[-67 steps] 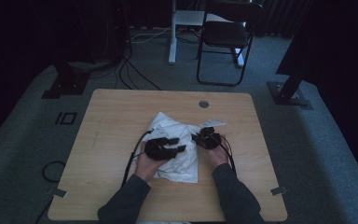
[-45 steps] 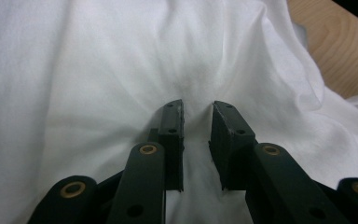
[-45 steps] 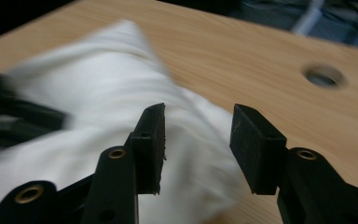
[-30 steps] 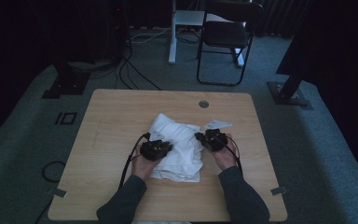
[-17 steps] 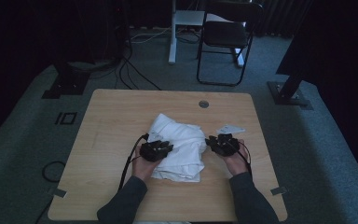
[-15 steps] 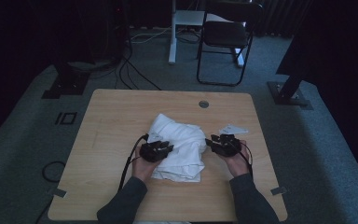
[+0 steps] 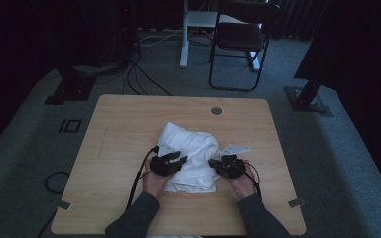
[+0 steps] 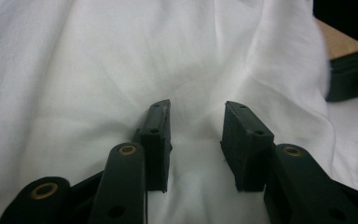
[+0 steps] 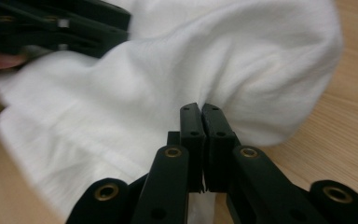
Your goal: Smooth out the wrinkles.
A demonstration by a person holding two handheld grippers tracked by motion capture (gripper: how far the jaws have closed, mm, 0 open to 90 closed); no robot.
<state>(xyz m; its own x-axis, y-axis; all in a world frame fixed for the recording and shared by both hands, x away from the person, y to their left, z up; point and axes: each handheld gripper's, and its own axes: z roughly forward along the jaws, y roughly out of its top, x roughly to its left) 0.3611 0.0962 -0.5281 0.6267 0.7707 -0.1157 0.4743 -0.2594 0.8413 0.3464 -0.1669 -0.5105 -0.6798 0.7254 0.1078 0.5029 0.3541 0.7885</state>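
A rumpled white cloth (image 7: 191, 153) lies in a heap at the middle of the wooden table (image 7: 129, 124). My left gripper (image 7: 178, 159) rests on the cloth's left side. In the left gripper view its jaws (image 8: 196, 105) stand apart over the fabric (image 8: 98, 70); they have just been opening, and the pads are not pressing on it. My right gripper (image 7: 214, 165) is at the cloth's right edge. In the right gripper view its jaws (image 9: 200, 107) are shut together on a fold of the cloth (image 9: 214, 56), with fabric showing beneath them. The left gripper (image 9: 51, 28) lies across the cloth beyond.
A round cable hole (image 7: 217, 110) sits near the table's far edge. Beyond the table stand a black folding chair (image 7: 240, 39) and a white desk leg (image 7: 183, 34). Black stand bases (image 7: 72, 87) (image 7: 310, 99) rest on the grey carpet at both sides.
My right gripper swung out to the right off the cloth, then came back in to the cloth's right edge, nearer the person. The left hand stayed on the cloth.
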